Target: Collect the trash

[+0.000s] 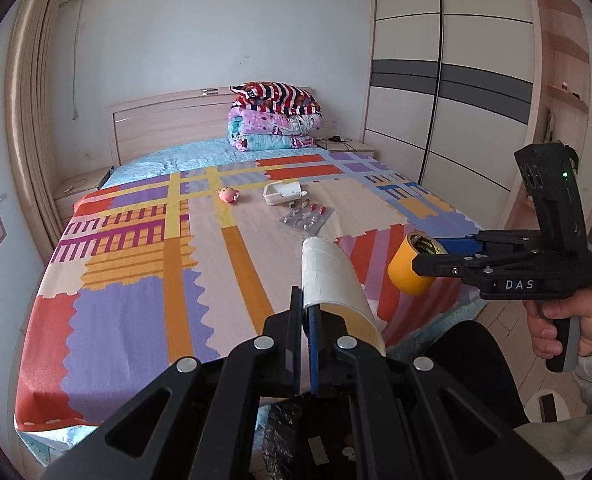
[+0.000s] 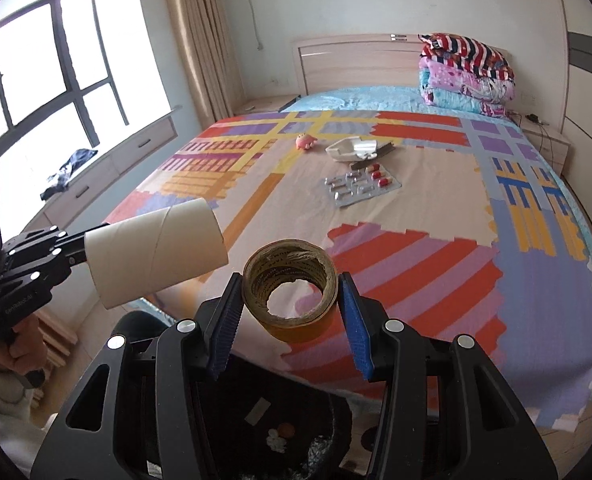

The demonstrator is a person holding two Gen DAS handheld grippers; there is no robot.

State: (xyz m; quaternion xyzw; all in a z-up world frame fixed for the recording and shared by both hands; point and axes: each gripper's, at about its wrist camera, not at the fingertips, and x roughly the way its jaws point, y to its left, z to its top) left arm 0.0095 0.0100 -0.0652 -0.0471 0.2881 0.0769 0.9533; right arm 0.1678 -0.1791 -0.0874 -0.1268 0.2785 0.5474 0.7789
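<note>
My left gripper (image 1: 306, 320) is shut on the wall of a white cardboard tube (image 1: 334, 276), held over the foot of the bed; the tube also shows in the right wrist view (image 2: 155, 252). My right gripper (image 2: 291, 316) is shut on a yellow tape roll (image 2: 291, 288), which also shows in the left wrist view (image 1: 410, 266). A black-lined trash bin (image 2: 279, 436) sits below both grippers. On the bed lie blister packs of pills (image 2: 360, 186), a white tray (image 2: 350, 148) and a pink toy (image 2: 306, 141).
The bed has a colourful patterned cover (image 2: 416, 220) and folded quilts (image 2: 466, 74) at the headboard. A wardrobe (image 1: 448, 92) stands to the right, a window sill with drawers (image 2: 107, 168) to the left. Nightstands flank the bed.
</note>
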